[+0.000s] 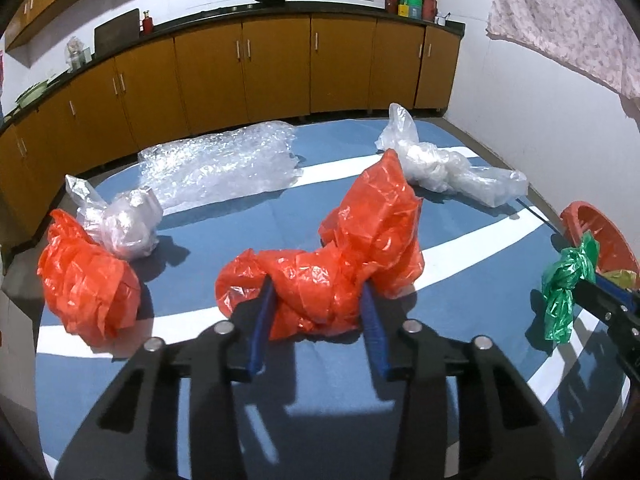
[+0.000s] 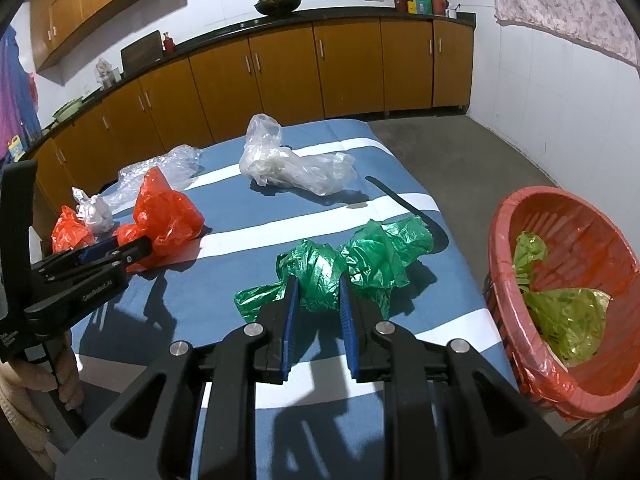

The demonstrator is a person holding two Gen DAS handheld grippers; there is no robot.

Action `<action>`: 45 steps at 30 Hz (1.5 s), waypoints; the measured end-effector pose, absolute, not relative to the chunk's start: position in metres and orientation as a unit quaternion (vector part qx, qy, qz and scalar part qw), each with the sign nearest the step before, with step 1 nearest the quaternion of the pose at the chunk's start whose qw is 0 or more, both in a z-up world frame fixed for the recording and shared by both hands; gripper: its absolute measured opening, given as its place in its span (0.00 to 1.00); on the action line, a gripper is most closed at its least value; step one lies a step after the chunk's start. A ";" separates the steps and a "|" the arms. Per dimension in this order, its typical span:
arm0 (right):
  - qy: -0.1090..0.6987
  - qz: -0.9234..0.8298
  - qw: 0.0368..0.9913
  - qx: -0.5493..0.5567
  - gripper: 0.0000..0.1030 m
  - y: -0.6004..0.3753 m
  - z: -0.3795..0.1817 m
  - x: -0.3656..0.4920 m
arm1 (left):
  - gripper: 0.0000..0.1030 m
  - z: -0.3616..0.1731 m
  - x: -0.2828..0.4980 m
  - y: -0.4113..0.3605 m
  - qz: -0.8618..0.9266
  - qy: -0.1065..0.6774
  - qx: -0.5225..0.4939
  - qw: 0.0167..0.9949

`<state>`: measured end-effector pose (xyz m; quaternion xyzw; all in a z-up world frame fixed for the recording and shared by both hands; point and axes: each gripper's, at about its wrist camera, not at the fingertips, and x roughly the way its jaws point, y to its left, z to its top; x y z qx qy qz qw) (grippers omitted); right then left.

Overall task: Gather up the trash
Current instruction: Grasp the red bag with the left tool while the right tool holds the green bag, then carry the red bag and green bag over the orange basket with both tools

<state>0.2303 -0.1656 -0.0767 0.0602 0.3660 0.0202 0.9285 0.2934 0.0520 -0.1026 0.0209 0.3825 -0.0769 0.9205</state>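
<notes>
My left gripper is shut on a crumpled orange plastic bag over the blue striped mat. My right gripper is shut on a green plastic bag; it also shows in the left wrist view. A red basket lined with an orange bag stands to the right of the mat and holds a yellow-green bag. A second orange bag, two clear bags and a bubble wrap sheet lie on the mat.
Orange cabinets under a dark counter run along the back. A white wall and bare grey floor are to the right. A patterned cloth hangs at upper right.
</notes>
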 end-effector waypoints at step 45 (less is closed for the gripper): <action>0.244 -0.108 0.962 0.056 0.20 -0.294 0.011 0.130 | 0.34 0.003 0.189 -0.056 -0.157 0.320 -0.035 0.934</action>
